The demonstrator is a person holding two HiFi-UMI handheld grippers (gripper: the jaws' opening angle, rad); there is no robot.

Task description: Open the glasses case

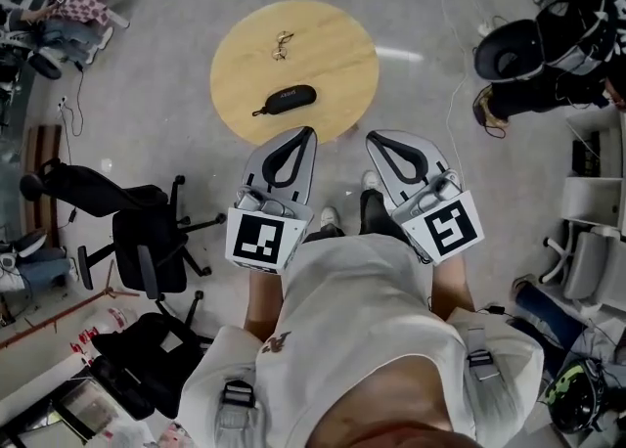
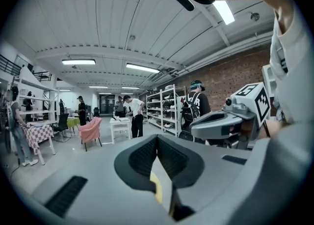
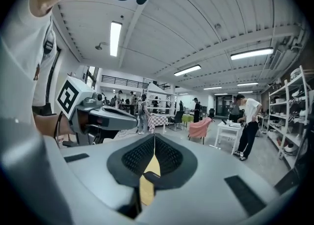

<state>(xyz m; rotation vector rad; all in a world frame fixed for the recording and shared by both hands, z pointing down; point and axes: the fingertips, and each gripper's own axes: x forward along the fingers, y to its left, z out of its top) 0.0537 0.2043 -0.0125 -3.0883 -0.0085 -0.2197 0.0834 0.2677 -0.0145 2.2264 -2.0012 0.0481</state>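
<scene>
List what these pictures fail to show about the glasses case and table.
Glasses case: head view, too small to show how it opens.
Glasses: head view, too small to tell whether folded.
Round table: gripper views, almost all hidden behind the left gripper and right gripper, jaws shut.

Matt black glasses case (image 1: 287, 99), pale wooden table (image 1: 337, 55)

— What do we have on?
— A pale T-shirt (image 1: 362, 309) with a small brown picture (image 1: 277, 342) on it, grey buckled straps (image 1: 479, 363), dark trousers (image 1: 377, 213) and white shoes (image 1: 330, 217).
— And our tools?
— Our left gripper (image 1: 307, 133) and right gripper (image 1: 376, 136) are smooth grey shells with black ribbed pads (image 3: 135, 157). Each carries a white cube (image 1: 267, 239) with black square marks.
</scene>
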